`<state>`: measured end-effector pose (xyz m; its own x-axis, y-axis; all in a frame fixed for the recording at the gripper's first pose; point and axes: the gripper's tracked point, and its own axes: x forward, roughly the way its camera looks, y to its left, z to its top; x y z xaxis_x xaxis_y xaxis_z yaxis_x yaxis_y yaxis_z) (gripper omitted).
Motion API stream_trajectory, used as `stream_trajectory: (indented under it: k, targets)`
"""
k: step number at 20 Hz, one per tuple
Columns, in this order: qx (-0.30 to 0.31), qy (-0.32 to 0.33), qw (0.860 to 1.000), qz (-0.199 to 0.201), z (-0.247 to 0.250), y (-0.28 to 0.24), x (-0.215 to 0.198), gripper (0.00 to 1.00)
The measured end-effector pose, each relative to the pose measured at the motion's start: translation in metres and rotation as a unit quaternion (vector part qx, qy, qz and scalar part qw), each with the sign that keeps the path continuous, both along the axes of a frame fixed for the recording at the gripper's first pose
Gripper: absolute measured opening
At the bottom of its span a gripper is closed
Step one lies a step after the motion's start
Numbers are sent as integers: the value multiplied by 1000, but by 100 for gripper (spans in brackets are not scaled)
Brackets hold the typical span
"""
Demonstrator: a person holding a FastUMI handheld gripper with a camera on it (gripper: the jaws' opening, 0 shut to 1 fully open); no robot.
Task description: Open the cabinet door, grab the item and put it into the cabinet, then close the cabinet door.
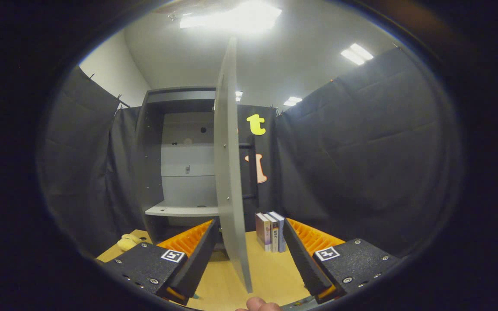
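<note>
The gripper (250, 247) is sitting low in the frame with its two fingers spread wide apart, gripping nothing; neither finger is pressing on anything. The cabinet door (228, 172) is standing open, seen almost edge-on, running from the top centre of the frame down into the gap between the fingers, its lower corner ending just above a fingertip of the person's hand (258, 305) at the bottom centre. The door's edge is lying nearer the left finger than the right, though whether it is touching that finger cannot be told. Left of centre, the cabinet (154, 142) is showing its pale back panel and a white shelf (180, 211) at mid height. A small row of books (270, 231) is standing upright on the wooden table (270, 276), just right of the door and beyond the right finger. A soft yellow item (127, 242) is lying on the table at the lower left, beside the cabinet's base and beyond the left finger.
</note>
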<state>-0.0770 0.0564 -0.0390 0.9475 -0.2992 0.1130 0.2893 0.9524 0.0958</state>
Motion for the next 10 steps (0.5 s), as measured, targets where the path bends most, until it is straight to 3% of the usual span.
stream_trajectory:
  k: [5,10]
  targets:
    - [36,-21,999,19,-99,66,40,93]
    - [18,33,997,62,-194,134,104,95]
